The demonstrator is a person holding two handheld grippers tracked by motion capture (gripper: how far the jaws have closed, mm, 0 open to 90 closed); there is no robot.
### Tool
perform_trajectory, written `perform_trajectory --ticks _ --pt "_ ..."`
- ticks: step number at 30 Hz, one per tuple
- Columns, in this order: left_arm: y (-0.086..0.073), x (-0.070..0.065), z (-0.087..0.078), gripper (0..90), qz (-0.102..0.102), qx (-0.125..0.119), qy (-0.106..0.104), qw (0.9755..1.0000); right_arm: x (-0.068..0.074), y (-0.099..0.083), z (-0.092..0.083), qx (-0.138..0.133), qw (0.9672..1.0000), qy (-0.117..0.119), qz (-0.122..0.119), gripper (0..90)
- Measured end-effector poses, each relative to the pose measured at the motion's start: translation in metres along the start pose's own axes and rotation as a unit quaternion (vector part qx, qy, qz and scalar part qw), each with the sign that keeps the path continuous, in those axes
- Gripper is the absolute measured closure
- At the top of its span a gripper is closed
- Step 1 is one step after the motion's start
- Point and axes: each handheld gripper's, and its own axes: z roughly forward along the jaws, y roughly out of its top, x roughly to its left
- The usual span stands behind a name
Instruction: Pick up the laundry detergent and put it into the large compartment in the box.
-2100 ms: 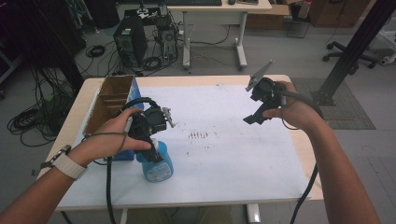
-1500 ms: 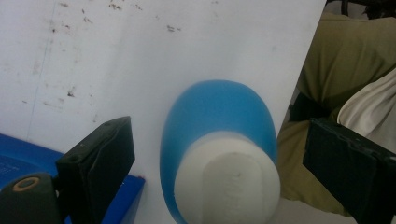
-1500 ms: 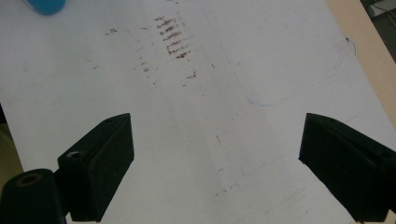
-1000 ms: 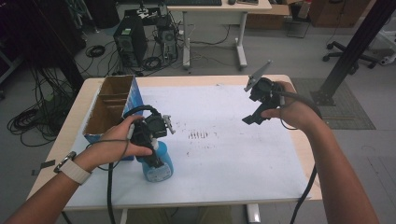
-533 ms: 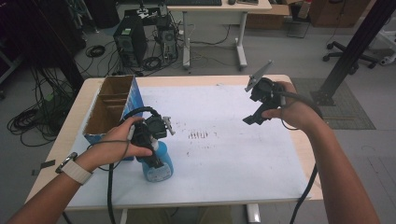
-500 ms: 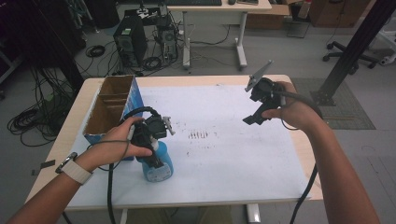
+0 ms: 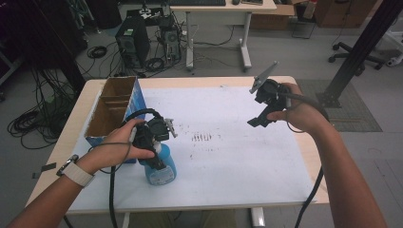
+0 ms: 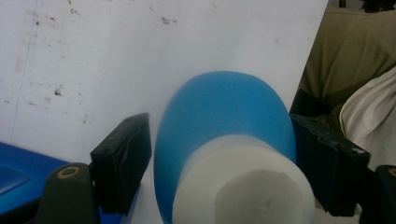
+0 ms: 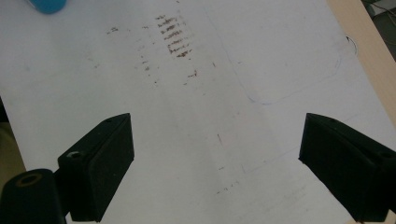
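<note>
A blue spray bottle (image 7: 163, 174) with a white neck stands near the table's front left. My left gripper (image 7: 156, 160) points down over it. In the left gripper view the bottle (image 8: 224, 107) sits between the black jaws of the left gripper (image 8: 219, 163), which have just been closing. The right pad touches its side, and a thin gap shows at the left pad. My right gripper (image 7: 253, 122) hangs above the right side of the table. In its own view the right gripper (image 9: 215, 158) is open with nothing between its jaws, and the bottle (image 9: 46, 5) shows at the top left.
An open cardboard box with a blue side (image 7: 111, 107) stands at the table's left, just behind the bottle. A white sheet (image 7: 237, 166) with dark smudges (image 7: 202, 137) covers the tabletop. The person's lap (image 8: 355, 56) lies beyond the front edge.
Since two seconds ago my left hand has settled slightly lower and nearer over the bottle. Over the last second it holds still. The right hand has not moved.
</note>
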Motion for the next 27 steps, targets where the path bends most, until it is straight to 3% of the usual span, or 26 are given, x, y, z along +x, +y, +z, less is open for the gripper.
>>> perform_trajectory --ticks 27 --pt "-0.0003 -0.0021 0.0024 37.1 0.004 0.003 0.009 0.9999 -0.0002 -0.0014 0.0009 0.001 1.0000 0.000 0.002 10.3"
